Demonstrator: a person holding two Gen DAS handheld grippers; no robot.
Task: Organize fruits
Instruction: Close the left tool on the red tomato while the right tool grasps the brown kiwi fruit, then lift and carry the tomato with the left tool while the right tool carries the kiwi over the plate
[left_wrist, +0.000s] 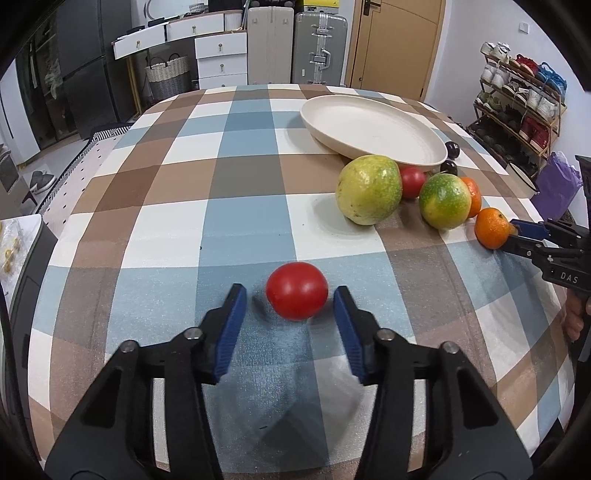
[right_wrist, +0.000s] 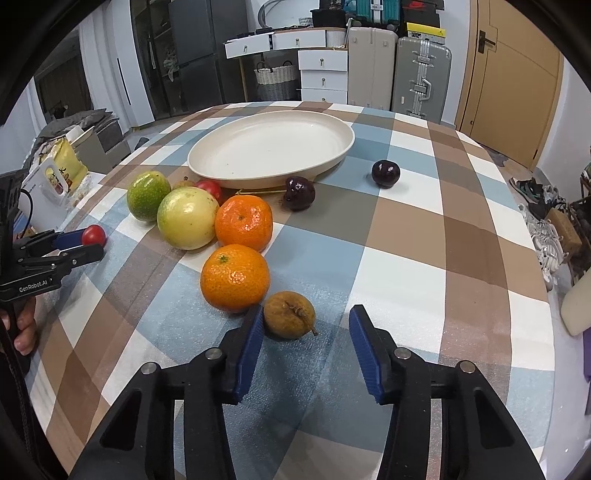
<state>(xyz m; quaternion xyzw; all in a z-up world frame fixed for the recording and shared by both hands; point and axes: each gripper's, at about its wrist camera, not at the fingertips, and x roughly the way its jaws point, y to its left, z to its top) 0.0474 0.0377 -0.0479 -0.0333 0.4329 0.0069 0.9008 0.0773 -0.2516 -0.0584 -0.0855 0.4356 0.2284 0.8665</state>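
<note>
While both grippers' fingers stand unclenched, left gripper (left_wrist: 290, 295) straddling the tomato (left_wrist: 297, 290), an off-centre squeeze could roll it away.

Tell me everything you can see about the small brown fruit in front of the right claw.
The small brown fruit is roundish, dull yellow-brown and rough-skinned, with a dark dried crease and a short stem poking out low on its right. It lies on the checked tablecloth, between the open fingers of the right claw, close against the left blue pad, well clear of the right one. An orange mandarin sits just beyond it, touching or nearly so.
</note>
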